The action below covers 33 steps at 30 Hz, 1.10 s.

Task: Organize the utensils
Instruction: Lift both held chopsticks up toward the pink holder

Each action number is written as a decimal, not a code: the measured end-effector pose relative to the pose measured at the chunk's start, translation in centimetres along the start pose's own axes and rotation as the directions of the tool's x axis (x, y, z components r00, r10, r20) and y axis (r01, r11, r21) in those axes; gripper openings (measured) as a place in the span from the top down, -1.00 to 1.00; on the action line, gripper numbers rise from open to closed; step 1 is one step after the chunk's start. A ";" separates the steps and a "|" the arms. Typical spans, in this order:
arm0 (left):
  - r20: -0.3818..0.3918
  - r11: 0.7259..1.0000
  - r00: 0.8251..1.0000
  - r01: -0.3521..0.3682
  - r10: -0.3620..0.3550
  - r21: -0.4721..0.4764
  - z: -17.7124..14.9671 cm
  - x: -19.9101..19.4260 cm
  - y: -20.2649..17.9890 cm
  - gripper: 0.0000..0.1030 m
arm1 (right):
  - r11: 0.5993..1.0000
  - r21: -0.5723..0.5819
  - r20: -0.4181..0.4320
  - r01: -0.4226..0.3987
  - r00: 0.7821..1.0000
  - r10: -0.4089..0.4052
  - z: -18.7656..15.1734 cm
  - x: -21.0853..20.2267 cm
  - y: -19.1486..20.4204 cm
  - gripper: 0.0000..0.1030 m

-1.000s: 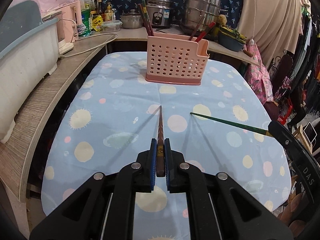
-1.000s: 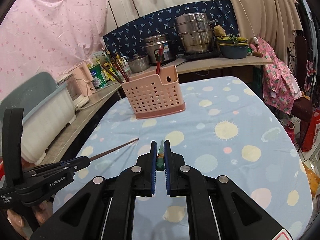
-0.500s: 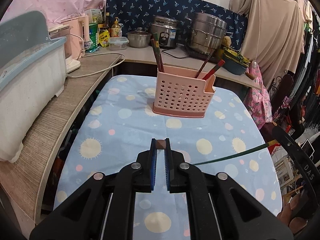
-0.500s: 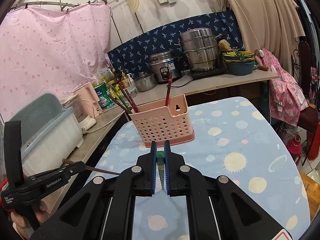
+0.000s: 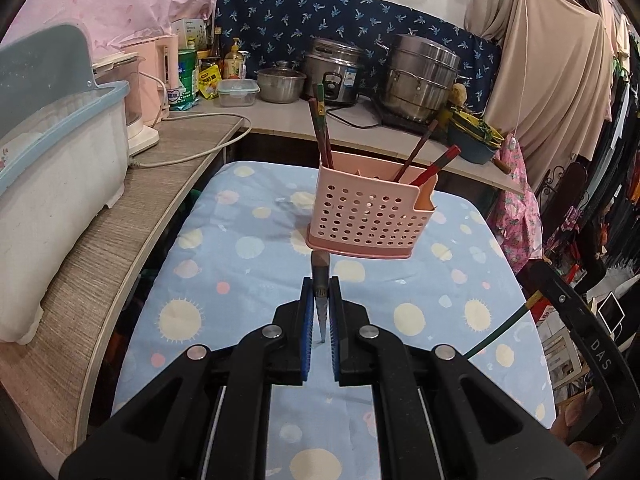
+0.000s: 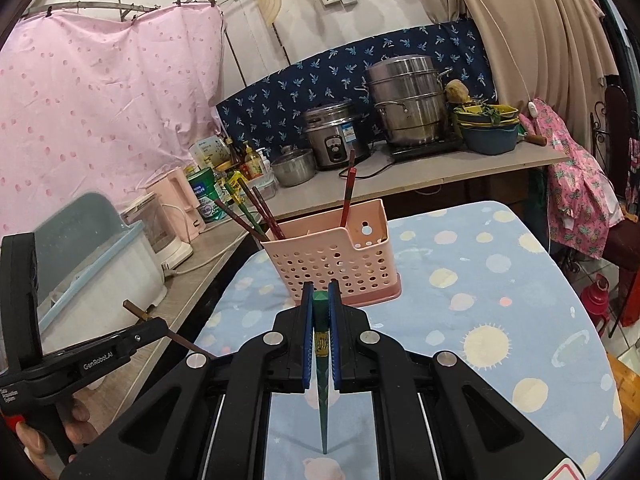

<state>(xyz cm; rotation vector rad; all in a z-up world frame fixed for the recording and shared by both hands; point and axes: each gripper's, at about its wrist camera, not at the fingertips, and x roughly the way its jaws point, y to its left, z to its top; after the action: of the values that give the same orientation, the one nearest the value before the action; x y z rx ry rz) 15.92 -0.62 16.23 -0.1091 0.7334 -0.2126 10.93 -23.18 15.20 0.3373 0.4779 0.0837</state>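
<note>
Both chopsticks have swung up off the cloth since a second ago, when they lay out flat ahead of me, and now they stand steep in my claws with the pink basket closer in both views. Going big to small: the desk (image 5: pixel 248 280) under its blue spotted cloth carries just one pink basket (image 5: pixel 366 216), perforated, sitting toward the far end, ahead of both claws. My left claw (image 5: pixel 321 292) is clamped on a brown chopstick (image 5: pixel 320 276), thick end up and the point hanging down between the jaws; from the other camera that same stick (image 6: pixel 176 338) pokes out either side of the claw. My right claw (image 6: pixel 321 300) is squeezed tight on a green chopstick (image 6: pixel 322 380), square head up, long taper dropping toward the cloth; in the left view its shaft shows as a thin green line (image 5: pixel 504 332) at the right edge. Count: two chopsticks in hand, one per claw, and I make out about five already leaning in the basket, three or so in the left compartment, two in the right, though the bundle overlaps, so that is my best reading. Handling, as I judge it: these are light, stiff, lacquered sticks, likely slick, and pinched near the thick end they can pivot in the pads. Hold near the head, as I have them, keep them steep, and feed the points down into a compartment.
</note>
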 end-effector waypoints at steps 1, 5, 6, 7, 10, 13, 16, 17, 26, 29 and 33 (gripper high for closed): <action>0.002 1.000 1.000 -0.001 0.000 0.001 0.0 -0.1 0.0 0.86 | 1.000 -0.002 0.000 0.002 1.000 -0.002 0.0 0.1 0.1 0.87; -0.001 1.000 1.000 0.012 -0.012 0.001 0.0 -0.5 0.3 0.86 | 1.000 -0.002 0.002 0.003 1.000 -0.003 0.1 0.1 0.2 0.87; -0.004 1.000 1.000 0.014 -0.014 0.002 -0.1 -0.5 0.3 0.86 | 1.000 -0.002 0.002 0.004 1.000 -0.004 0.1 0.2 0.2 0.87; -0.007 1.000 1.000 0.016 -0.016 0.004 -0.2 -0.6 0.3 0.86 | 1.000 -0.003 0.003 0.006 1.000 -0.006 0.1 0.2 0.1 0.87; -0.011 1.000 1.000 0.020 -0.020 0.006 -0.4 -0.7 0.3 0.86 | 1.000 0.001 0.004 0.009 1.000 -0.009 0.1 0.2 0.0 0.87; -0.010 1.000 1.000 0.019 -0.019 0.016 -0.6 -0.8 0.1 0.86 | 1.000 0.001 0.004 0.014 1.000 -0.014 0.0 0.2 -0.1 0.87; -0.012 1.000 1.000 0.021 -0.021 0.017 -0.5 -0.8 0.1 0.86 | 1.000 -0.001 0.004 0.013 1.000 -0.013 0.0 0.2 -0.1 0.87; -0.011 1.000 1.000 0.024 -0.024 0.014 -0.4 -0.9 0.1 0.86 | 1.000 -0.003 0.006 0.013 1.000 -0.013 0.0 0.2 -0.1 0.87; 0.031 0.999 0.999 0.043 -0.043 0.007 2.3 -1.9 0.0 0.86 | 1.000 -0.012 0.049 -0.004 0.999 0.005 2.3 -0.2 0.1 0.87; 0.053 0.999 0.997 0.052 -0.052 0.008 4.0 -2.2 -0.2 0.86 | 1.000 -0.015 0.070 -0.012 0.997 0.013 3.9 -0.2 0.4 0.87; 0.095 0.998 0.993 0.064 -0.064 0.009 6.6 -2.8 -0.6 0.86 | 1.000 -0.012 0.110 -0.028 0.993 0.029 6.6 -0.1 0.7 0.87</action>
<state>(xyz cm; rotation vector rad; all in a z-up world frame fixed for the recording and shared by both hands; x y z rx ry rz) 18.24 -0.34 23.06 -0.1364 0.6345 -0.2688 13.86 -24.54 20.94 0.3368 0.3632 0.0950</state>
